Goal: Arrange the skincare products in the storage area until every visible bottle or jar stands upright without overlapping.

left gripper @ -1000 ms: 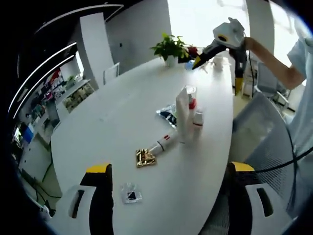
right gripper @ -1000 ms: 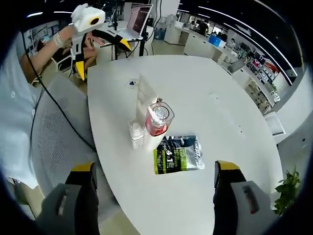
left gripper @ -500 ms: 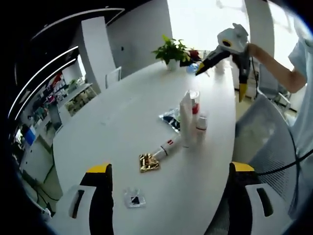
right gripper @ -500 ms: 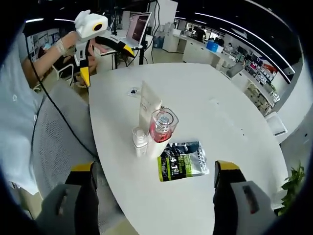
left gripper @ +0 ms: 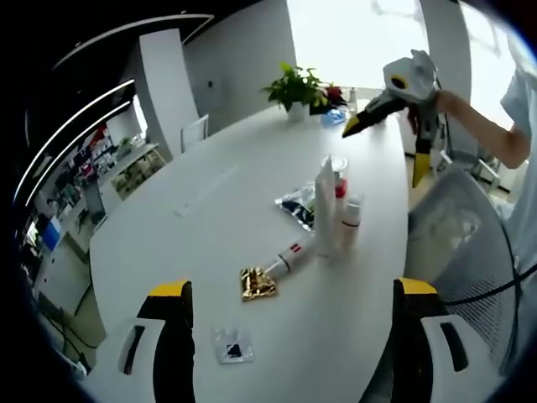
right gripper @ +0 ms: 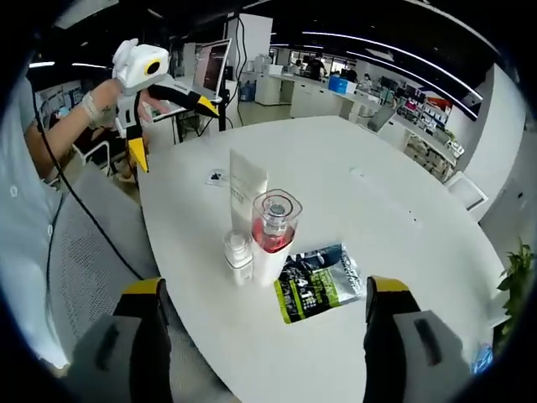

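While both grippers, left gripper and right gripper, are held spread and empty, the fallen tube beside the upright bottles, seemingly light and soft, is best pinched mid-body.

A white oval table stands in an office with bright windows and mesh chairs.

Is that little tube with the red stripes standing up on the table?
No, the small tube lies on its side on the white table, beside the upright tall white tube.
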